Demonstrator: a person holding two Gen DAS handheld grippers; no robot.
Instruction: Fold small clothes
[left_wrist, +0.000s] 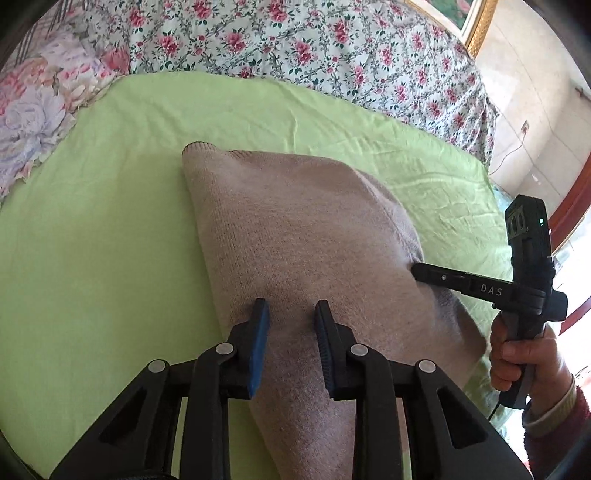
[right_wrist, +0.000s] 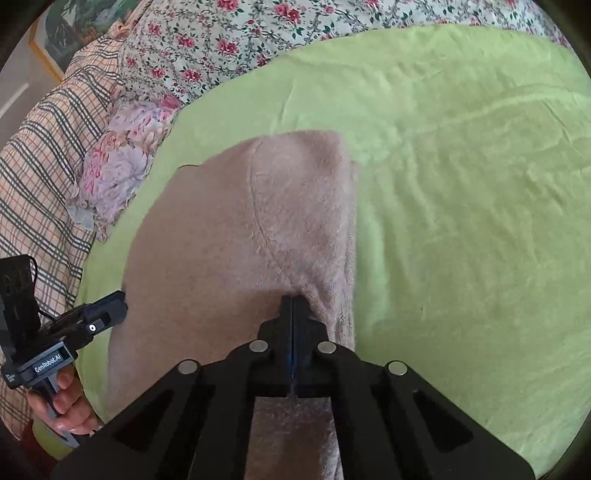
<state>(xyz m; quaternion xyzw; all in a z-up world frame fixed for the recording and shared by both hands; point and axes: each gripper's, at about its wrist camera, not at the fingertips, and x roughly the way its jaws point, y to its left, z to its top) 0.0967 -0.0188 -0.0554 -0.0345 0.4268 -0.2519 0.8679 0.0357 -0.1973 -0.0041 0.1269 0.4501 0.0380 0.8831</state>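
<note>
Nearest to the left wrist camera is the left gripper (left_wrist: 290, 314). Its two fingers stand a little apart, and the beige sweater (left_wrist: 295, 236) passes under and between them; from this view I cannot tell if the pads press on the cloth. The blue pad of one finger (left_wrist: 260, 332) is visible on the left side.

In the right wrist view the right gripper (right_wrist: 292, 302) is closed, its two fingers together, and it pinches a fold of the sweater (right_wrist: 236, 229) at its tip. A curved seam runs over the cloth just beyond the tip.

The sweater lies in the middle of a light green sheet (left_wrist: 92, 221), raised a little where the grippers are. There are no containers in either view.

Around the sheet there is a quilt with small red flowers (left_wrist: 295, 40) at the far side, a pillow with large pale flowers (left_wrist: 33, 110) at the left, and a checked blanket (right_wrist: 40, 166) beyond it. A picture in a gold frame (left_wrist: 476, 22) stands at the wall. A hand (left_wrist: 524, 358) with a sleeve holds the right gripper's handle. Nothing lies on the sheet near the sweater.
</note>
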